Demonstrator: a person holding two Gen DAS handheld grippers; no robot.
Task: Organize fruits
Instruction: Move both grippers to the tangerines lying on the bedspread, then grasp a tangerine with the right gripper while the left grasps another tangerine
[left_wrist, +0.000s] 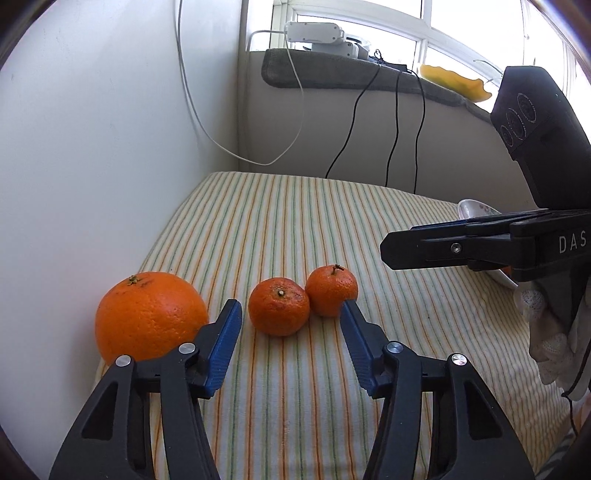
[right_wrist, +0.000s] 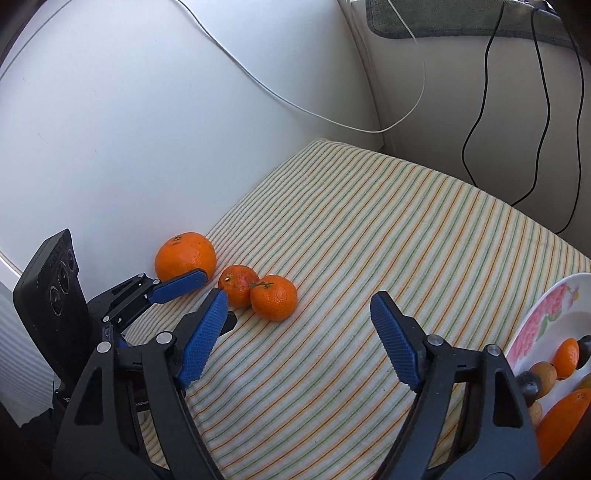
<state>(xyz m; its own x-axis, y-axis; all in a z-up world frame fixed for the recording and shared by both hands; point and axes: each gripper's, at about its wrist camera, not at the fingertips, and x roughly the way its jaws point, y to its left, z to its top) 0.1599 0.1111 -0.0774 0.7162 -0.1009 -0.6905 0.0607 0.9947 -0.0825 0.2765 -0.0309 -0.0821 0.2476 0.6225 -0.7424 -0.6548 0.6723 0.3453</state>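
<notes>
**Left tongs lined up on a small mandarin**

Three fruits lay on the striped cloth covering the surface: a large orange by the wall, and two mandarins touching each other. The left tongs stood open and empty, framing the nearer mandarin, with the farther mandarin just behind the right blade. The right tongs were also open and held nothing, near the flowered plate already carrying fruit. The step looked like a pick-up approach. Next, the left tongs would need to advance around one mandarin without nudging its neighbour, then close.
</notes>
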